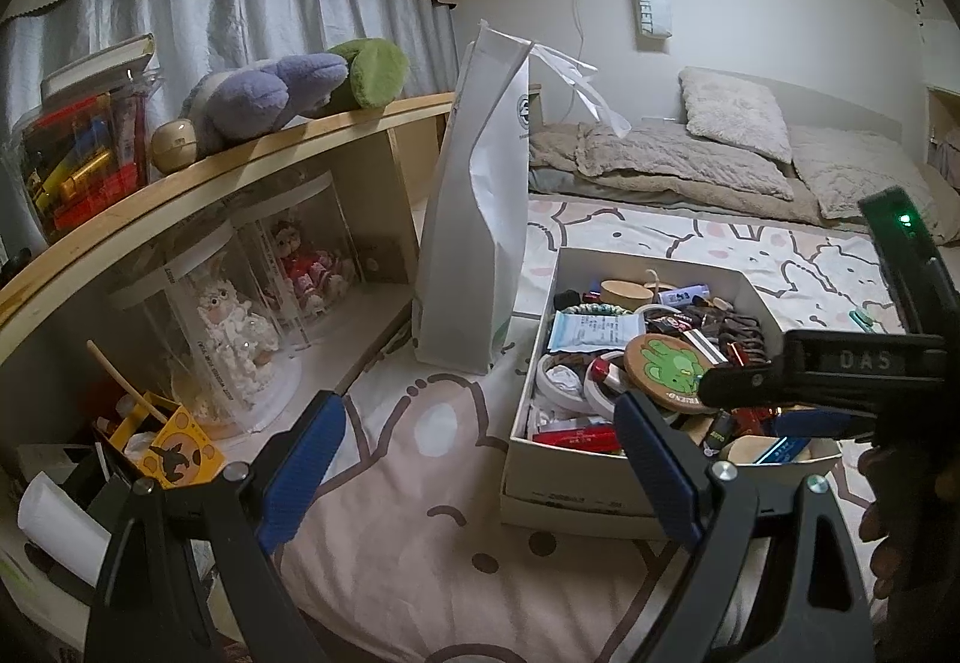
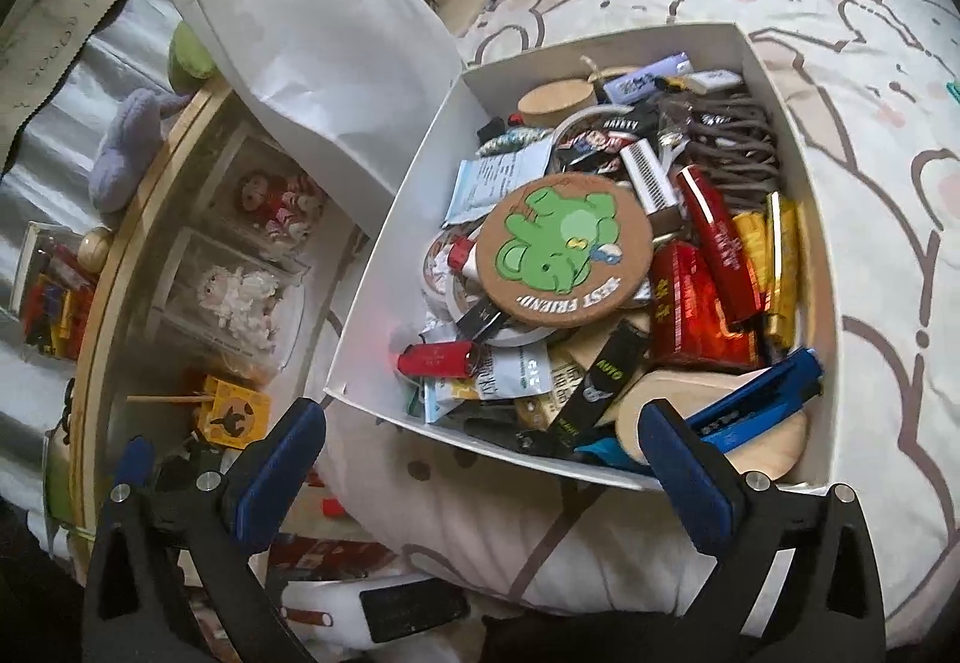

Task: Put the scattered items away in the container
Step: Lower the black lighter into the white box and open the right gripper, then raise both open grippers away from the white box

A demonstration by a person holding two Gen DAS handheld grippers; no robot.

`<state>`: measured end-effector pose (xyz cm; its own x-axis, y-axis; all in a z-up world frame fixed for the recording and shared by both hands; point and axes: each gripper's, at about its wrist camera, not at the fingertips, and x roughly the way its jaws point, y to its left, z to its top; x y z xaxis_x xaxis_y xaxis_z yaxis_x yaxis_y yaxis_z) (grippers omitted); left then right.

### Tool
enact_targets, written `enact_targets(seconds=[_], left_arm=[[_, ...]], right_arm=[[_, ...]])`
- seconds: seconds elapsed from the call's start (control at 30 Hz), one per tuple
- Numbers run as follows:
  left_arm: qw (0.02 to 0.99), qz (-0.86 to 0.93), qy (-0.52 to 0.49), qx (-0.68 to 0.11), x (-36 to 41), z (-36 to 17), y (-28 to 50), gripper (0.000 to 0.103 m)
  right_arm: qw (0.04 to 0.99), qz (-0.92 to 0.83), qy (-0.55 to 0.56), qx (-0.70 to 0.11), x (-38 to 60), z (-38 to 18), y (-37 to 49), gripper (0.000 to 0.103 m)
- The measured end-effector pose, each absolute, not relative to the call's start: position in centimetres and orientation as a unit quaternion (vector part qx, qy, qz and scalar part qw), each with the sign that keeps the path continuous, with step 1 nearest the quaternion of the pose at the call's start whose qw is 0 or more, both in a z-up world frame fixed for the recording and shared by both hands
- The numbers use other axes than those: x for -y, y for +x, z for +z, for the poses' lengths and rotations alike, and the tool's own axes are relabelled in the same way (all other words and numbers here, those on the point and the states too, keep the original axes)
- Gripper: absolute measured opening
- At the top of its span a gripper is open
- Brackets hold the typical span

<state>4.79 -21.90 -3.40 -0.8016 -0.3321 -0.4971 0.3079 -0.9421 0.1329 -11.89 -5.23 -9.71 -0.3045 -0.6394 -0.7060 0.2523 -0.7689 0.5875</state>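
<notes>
A white cardboard box (image 1: 606, 501) sits on the patterned bedsheet, packed with small items; it also shows in the right wrist view (image 2: 396, 267). On top lies a round brown coaster with a green bear (image 2: 564, 255), also seen in the left wrist view (image 1: 675, 366). Red packets (image 2: 696, 303), a blue item (image 2: 750, 399) and a wooden lid (image 2: 555, 102) lie around it. My left gripper (image 1: 480, 471) is open and empty, left of the box's near corner. My right gripper (image 2: 483, 459) is open and empty, over the box's near edge; its body shows in the left wrist view (image 1: 840, 369).
A white paper bag (image 1: 474, 219) stands just left of the box. A wooden shelf (image 1: 198, 189) at left holds plush toys, jars and clear display cases. A small yellow box (image 1: 174, 447) sits low left. Pillows and a blanket (image 1: 738, 147) lie at the far end.
</notes>
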Motion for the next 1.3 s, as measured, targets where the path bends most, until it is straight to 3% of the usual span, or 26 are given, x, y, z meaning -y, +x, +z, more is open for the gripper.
enact_targets(seconds=[0.43, 0.57, 1.3], left_arm=[[0.157, -0.951, 0.266, 0.012, 20.3, -3.5, 4.4, 0.092], [0.153, -0.953, 0.262, 0.004, 19.8, -3.4, 4.4, 0.102], [0.134, -0.955, 0.264, -0.008, 17.0, -3.2, 3.6, 0.103]], right_arm=[[0.299, -0.843, 0.422, 0.150, 1.3, -7.2, -10.1, 0.103], [0.293, -0.865, 0.388, 0.125, 0.1, -6.7, -9.3, 0.103], [0.271, -0.921, 0.273, 0.059, -4.0, -4.5, -5.5, 0.103]])
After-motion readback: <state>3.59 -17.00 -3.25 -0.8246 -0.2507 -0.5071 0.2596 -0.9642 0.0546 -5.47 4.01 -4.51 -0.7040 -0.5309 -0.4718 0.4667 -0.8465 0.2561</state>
